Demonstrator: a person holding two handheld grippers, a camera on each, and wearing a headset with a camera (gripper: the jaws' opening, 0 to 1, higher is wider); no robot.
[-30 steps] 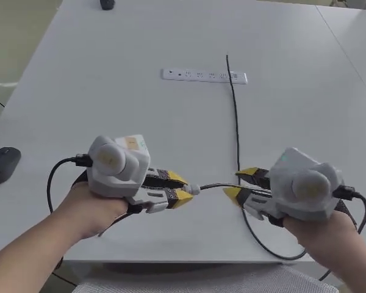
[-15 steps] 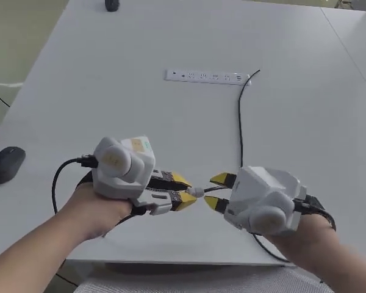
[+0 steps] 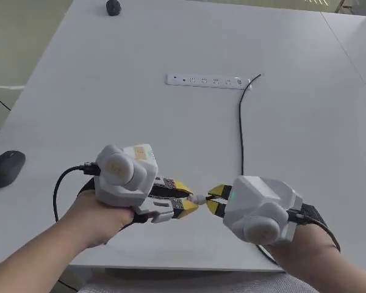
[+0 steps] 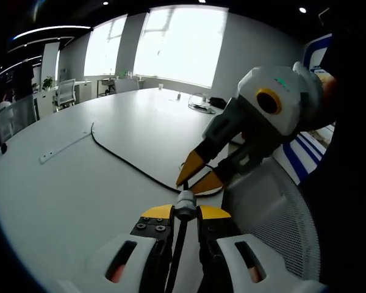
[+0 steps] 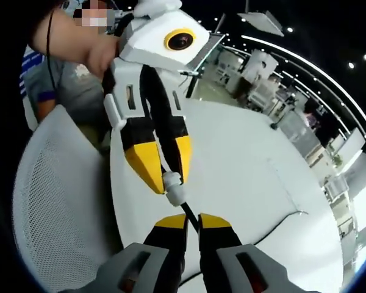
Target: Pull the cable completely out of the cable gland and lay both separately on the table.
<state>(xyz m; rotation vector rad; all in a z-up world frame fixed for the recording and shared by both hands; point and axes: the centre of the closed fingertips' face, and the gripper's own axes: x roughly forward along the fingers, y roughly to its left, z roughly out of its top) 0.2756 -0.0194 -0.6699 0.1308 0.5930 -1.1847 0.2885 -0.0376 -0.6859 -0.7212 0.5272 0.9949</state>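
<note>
The small white cable gland (image 3: 199, 198) is held just above the table's near edge, with my left gripper (image 3: 186, 196) shut on it. In the left gripper view the gland (image 4: 185, 201) sits between my yellow tips, and black cable runs back between the jaws. My right gripper (image 3: 212, 200) faces it tip to tip, shut on the black cable (image 3: 240, 128) right beside the gland. From there the cable trails across the white table (image 3: 110, 104) to the far right. In the right gripper view the cable (image 5: 188, 210) leaves the gland (image 5: 174, 189) and passes between my tips.
A white power strip (image 3: 207, 80) lies across the table's far middle, near the cable's free end. A dark mouse (image 3: 6, 168) lies at the left edge and another (image 3: 113, 7) at the far end. A mesh chair (image 5: 55, 201) stands under the near edge.
My right gripper has moved left along the cable to just beside the gland and shut there. The cable's far end has swung right, past the power strip. My left gripper has barely moved.
</note>
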